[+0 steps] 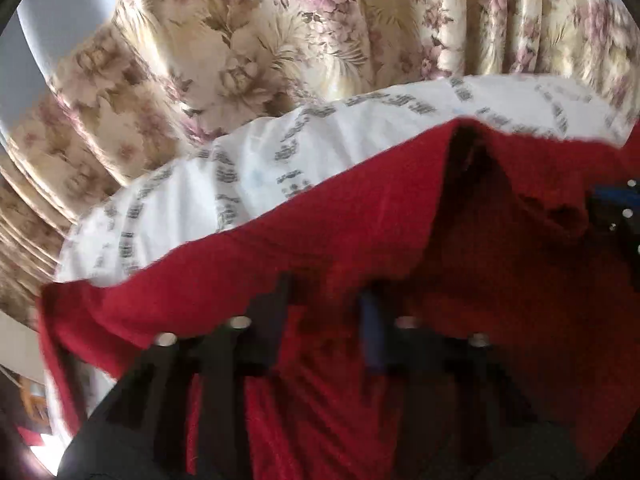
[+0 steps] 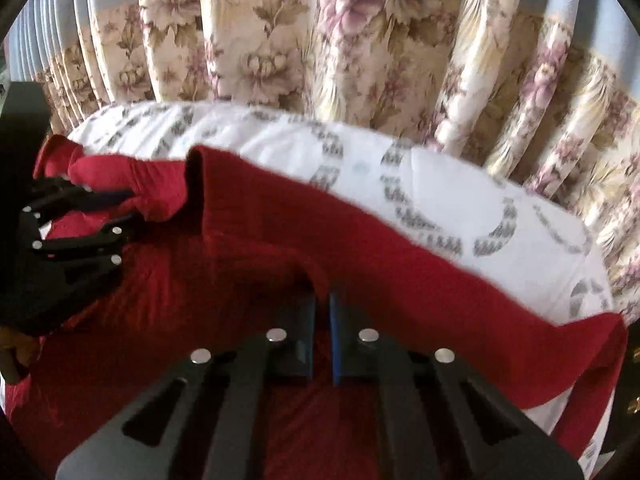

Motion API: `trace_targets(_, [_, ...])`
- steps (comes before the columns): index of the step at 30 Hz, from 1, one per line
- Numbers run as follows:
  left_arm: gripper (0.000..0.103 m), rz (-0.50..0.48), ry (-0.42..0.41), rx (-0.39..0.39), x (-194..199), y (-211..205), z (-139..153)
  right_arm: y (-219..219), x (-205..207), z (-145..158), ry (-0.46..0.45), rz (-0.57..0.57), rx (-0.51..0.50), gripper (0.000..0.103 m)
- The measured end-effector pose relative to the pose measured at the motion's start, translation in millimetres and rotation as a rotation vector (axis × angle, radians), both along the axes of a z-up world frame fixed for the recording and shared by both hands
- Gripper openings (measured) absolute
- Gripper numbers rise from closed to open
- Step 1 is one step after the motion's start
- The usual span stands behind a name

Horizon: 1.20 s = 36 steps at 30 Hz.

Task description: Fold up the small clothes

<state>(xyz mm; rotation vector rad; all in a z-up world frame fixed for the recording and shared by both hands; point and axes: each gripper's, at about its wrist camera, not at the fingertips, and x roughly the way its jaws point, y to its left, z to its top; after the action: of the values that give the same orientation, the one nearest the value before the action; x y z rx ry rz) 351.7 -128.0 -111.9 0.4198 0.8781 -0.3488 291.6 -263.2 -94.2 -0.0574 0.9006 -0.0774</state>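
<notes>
A red garment lies spread over a white patterned sheet. In the left wrist view my left gripper has its jaws a little apart with red cloth bunched between them; the view is blurred. In the right wrist view my right gripper has its jaws nearly closed on a raised fold of the red garment. The left gripper also shows at the left of the right wrist view, pinching a bunched red edge. The right gripper shows at the right edge of the left wrist view.
Floral cream and pink curtains hang right behind the sheet-covered surface. The sheet's far edge curves just in front of them.
</notes>
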Motion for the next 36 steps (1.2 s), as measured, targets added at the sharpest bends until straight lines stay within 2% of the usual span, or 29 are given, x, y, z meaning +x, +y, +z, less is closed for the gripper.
trace_targets(1, [0.011,0.007,-0.028,0.013,0.4,-1.6,3.9,-2.6,2.1,4.1,-0.01,-0.003,0.002,0.005])
trace_targets(3, [0.011,0.02,-0.082,0.009,3.1,-2.2,15.2,-9.7,5.1,14.7,-0.046,-0.021,-0.002,0.005])
trace_targets(7, [0.011,0.066,-0.133,-0.015,27.9,1.4,34.6,-33.3,21.5,29.9,-0.102,-0.07,0.025,0.005])
trace_targets(13, [0.013,0.077,-0.157,0.03,77.3,-12.0,27.1,-53.8,76.1,23.2,-0.081,-0.111,0.016,0.005])
trace_targets(15, [0.027,0.089,-0.138,0.042,96.9,-16.4,18.2,-57.7,92.8,19.6,-0.073,-0.146,0.001,0.007])
trace_targets(17, [0.082,0.142,-0.137,0.035,114.3,-12.6,15.9,-63.9,105.7,15.4,-0.058,-0.198,-0.012,0.021])
trace_targets(18, [0.09,0.181,-0.148,0.022,120.7,-5.9,18.9,-67.1,109.0,15.0,-0.058,-0.236,-0.028,0.039])
trace_targets(19, [0.096,0.195,-0.141,0.0,122.7,0.8,22.7,-70.2,109.1,16.3,-0.066,-0.261,-0.038,0.046])
trace_targets(20, [0.096,0.191,-0.126,-0.032,122.8,8.2,27.7,-73.4,105.2,21.6,-0.084,-0.286,-0.042,0.046])
trace_targets(21, [0.097,0.173,-0.121,-0.063,118.2,16.7,35.8,-76.0,99.7,25.7,-0.098,-0.299,-0.042,0.051])
trace_targets(24, [0.1,0.112,-0.184,-0.062,85.9,40.1,53.4,-86.7,69.6,48.3,-0.166,-0.35,-0.047,0.066])
trace_targets(27, [0.1,0.074,-0.177,-0.095,58.5,71.6,58.5,-102.5,34.9,70.4,-0.221,-0.416,-0.087,0.071])
trace_targets(30, [0.1,0.086,-0.148,-0.154,55.3,97.4,56.2,-109.1,5.5,84.4,-0.231,-0.446,-0.061,0.073])
trace_targets(33, [0.1,0.062,-0.146,-0.191,63.2,95.6,53.0,-98.1,-3.0,87.7,-0.241,-0.392,-0.032,0.078])
trace_targets(36, [0.1,0.026,-0.148,-0.125,74.8,75.1,44.9,-75.4,20.1,71.6,-0.162,-0.239,0.041,0.078])
